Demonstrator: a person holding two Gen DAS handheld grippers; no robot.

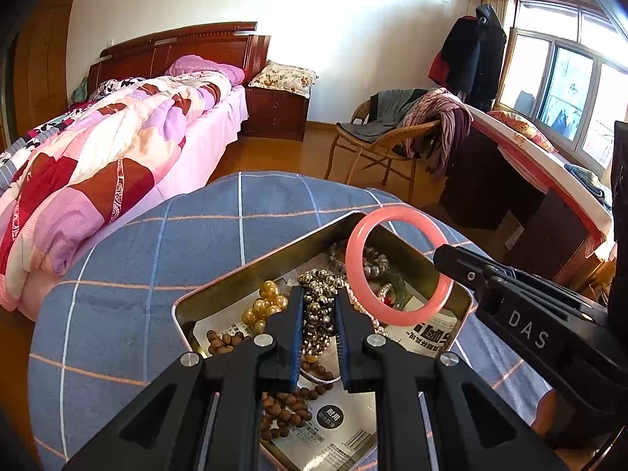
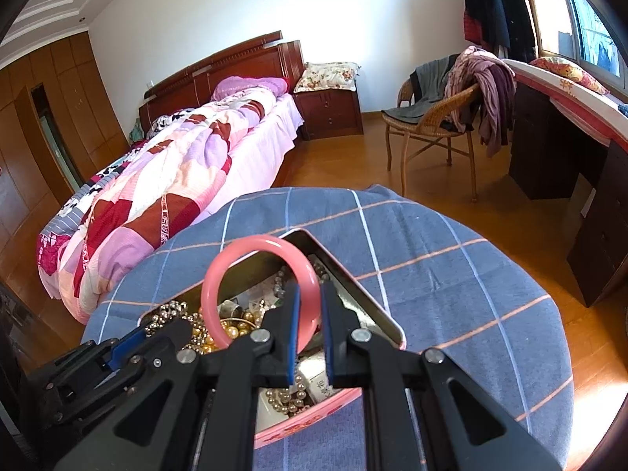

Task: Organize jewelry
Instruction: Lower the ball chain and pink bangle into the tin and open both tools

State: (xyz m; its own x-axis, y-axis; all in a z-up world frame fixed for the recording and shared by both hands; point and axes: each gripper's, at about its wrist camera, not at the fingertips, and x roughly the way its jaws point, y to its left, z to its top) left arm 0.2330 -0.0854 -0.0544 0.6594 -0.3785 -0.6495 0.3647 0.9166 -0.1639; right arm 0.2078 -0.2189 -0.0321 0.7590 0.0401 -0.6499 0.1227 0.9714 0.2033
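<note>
Clearly, the pink bangle (image 2: pixel 259 290) is pinched by its rim in the right claw (image 2: pixel 310 298) and held upright above the open tin (image 1: pixel 392 243) of jewelry. A strand of metal beads (image 1: pixel 320 314) is gripped by the left claw (image 1: pixel 320 310), clenched just over the tin. The bangle is judged stiff, smooth, slippery and breakable; the beads limp and easily tangled. The tin rests on the checked table (image 1: pixel 157 243).
</note>
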